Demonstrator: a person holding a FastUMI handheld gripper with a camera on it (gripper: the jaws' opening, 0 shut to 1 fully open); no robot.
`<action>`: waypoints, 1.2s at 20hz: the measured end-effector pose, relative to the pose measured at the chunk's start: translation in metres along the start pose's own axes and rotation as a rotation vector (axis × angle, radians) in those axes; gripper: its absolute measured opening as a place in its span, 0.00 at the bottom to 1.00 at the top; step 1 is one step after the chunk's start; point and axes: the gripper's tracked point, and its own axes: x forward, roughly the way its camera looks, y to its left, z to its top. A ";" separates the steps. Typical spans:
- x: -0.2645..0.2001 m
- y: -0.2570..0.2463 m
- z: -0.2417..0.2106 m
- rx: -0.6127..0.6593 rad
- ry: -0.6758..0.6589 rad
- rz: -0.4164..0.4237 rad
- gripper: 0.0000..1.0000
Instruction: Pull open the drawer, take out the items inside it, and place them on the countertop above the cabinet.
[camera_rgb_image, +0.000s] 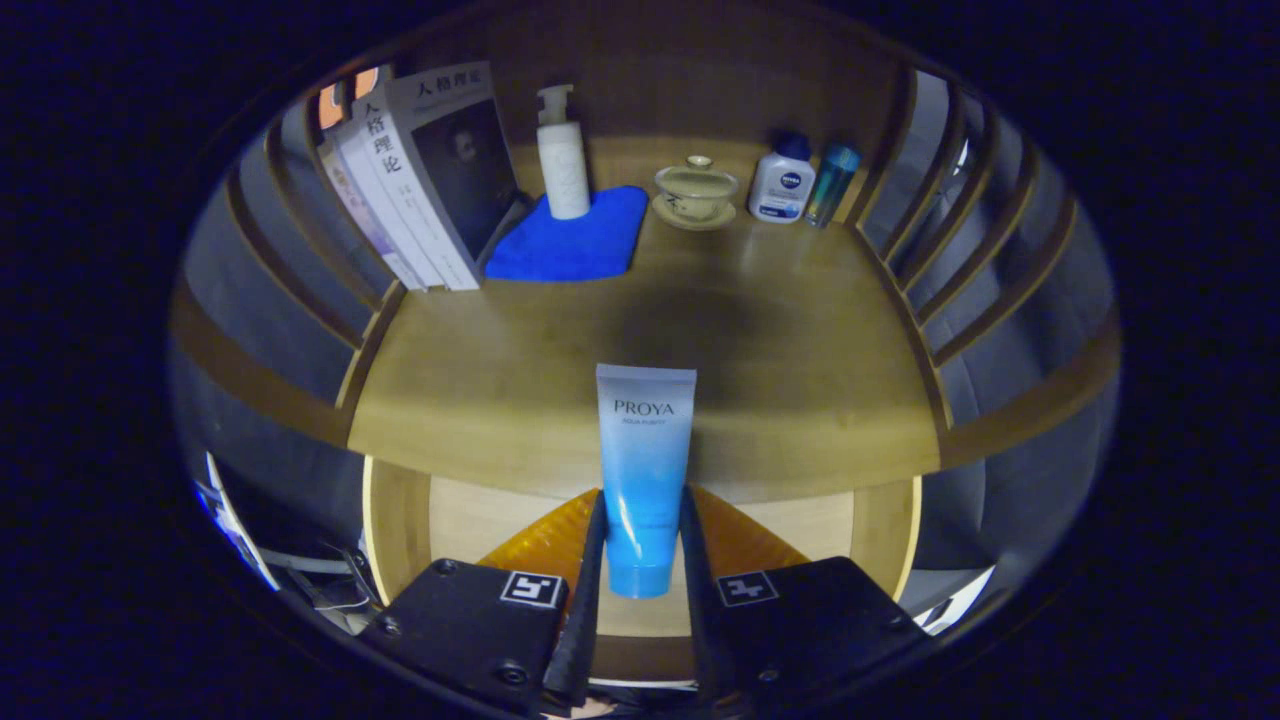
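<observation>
— Your tube? 
— Smooth plastic, satin sheen, clamped between both fingers.
— Your countertop? 
— Wood, smooth, dull gloss.
— Cloth? 
— Soft matt fabric.
— Books? 
— Paper covers.

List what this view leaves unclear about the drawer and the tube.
- Drawer interior: the claw and tube cover its middle; anything besides the orange item cannot be told.
- Orange item: partly covered; what it is is unclear.
- Tube's cap end: hidden between the fingers.
- Countertop front edge: partly behind the tube.
</observation>
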 end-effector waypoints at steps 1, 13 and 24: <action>0.003 0.002 0.006 -0.001 0.005 0.001 0.43; 0.049 -0.010 0.027 0.048 0.089 -0.032 0.43; 0.040 -0.012 0.032 0.057 0.026 -0.049 0.68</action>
